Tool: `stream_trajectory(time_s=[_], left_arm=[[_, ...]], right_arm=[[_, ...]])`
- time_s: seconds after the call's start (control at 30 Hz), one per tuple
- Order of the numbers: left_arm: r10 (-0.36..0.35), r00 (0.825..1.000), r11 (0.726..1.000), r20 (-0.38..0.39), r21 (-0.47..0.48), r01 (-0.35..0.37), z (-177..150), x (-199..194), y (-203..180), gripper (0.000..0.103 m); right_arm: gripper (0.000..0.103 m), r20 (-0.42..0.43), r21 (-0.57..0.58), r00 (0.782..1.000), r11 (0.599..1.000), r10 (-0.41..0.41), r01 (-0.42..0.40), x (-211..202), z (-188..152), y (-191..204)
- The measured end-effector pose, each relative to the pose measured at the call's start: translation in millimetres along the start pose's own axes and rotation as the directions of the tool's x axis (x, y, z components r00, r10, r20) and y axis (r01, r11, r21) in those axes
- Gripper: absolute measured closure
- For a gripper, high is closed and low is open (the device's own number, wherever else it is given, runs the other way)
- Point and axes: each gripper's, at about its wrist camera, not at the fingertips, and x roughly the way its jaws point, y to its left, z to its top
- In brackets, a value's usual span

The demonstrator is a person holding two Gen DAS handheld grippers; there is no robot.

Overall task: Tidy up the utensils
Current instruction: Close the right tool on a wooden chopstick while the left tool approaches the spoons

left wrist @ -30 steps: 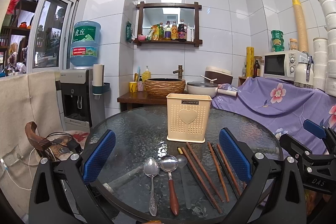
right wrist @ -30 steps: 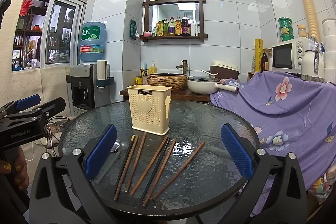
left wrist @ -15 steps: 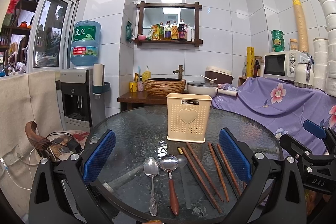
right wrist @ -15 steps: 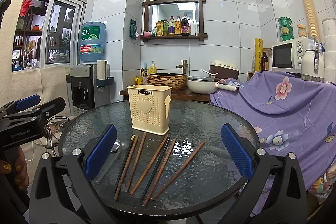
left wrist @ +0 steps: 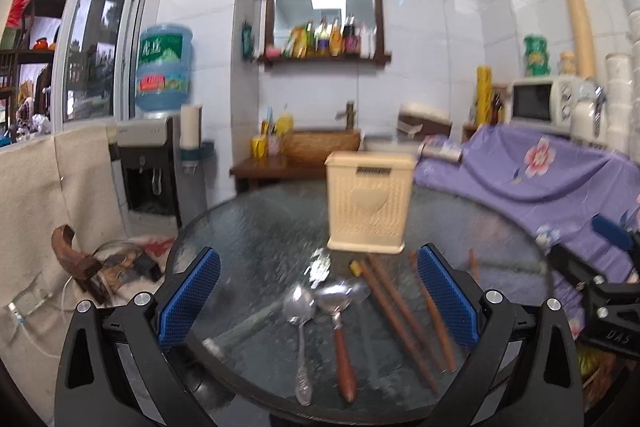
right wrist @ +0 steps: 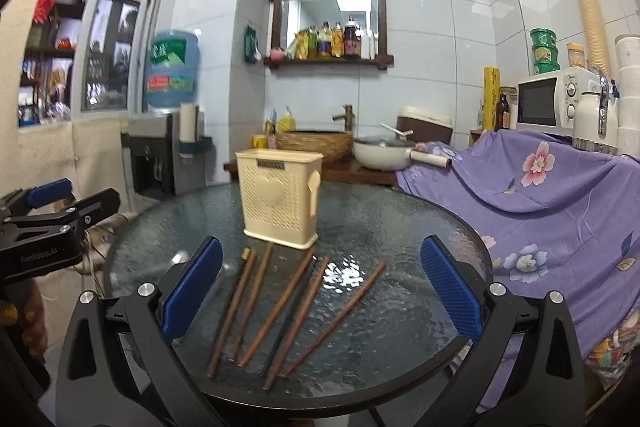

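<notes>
Chopsticks (right wrist: 280,307), spoons (left wrist: 320,311) seemingly flat on table (right wrist: 400,227); both tongs agape

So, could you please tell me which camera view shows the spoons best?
The left wrist view: the wooden-handled spoon and the all-metal spoon lie in full between its open fingers, though motion-blurred. The right wrist view shows no spoon clearly; its left finger covers that part of the glass table.

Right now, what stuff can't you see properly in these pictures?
- Inside of the cream utensil holder: both views see only its outer walls.
- Spoons: the right wrist view hides them behind the right gripper's finger; the left wrist view is blurred.
- Holder's label: too small to read.
- Chopsticks: exact count unclear where they overlap.
</notes>
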Motion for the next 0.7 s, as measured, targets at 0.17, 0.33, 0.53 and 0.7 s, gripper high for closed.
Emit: stream_trajectory(time_s=[0.17, 0.33, 0.53, 0.7], left_arm=[[0.018, 0.975, 0.997, -0.221, -0.065, -0.033, -17.1, 56.1, 35.9, 0.006], [0.027, 0.959, 0.998, -0.281, -0.044, -0.041, -23.9, 77.3, 50.5, 0.018], [-0.006, 0.914, 1.000, -0.405, 0.001, 0.007, -33.3, 112.4, 44.9, 0.036], [0.004, 0.897, 1.000, -0.441, 0.030, 0.010, -38.6, 129.4, 40.6, 0.037]], right_arm=[[0.005, -0.214, 0.046, 0.976, 0.997, -0.046, 0.058, 52.2, -14.4, -28.1], [0.006, -0.309, 0.203, 0.951, 0.976, -0.010, 0.076, 80.7, -23.5, -62.7], [0.025, -0.428, 0.262, 0.903, 0.961, 0.033, 0.089, 123.5, -32.3, -79.1], [0.040, -0.489, 0.238, 0.872, 0.967, 0.038, 0.091, 154.1, -28.3, -78.5]])
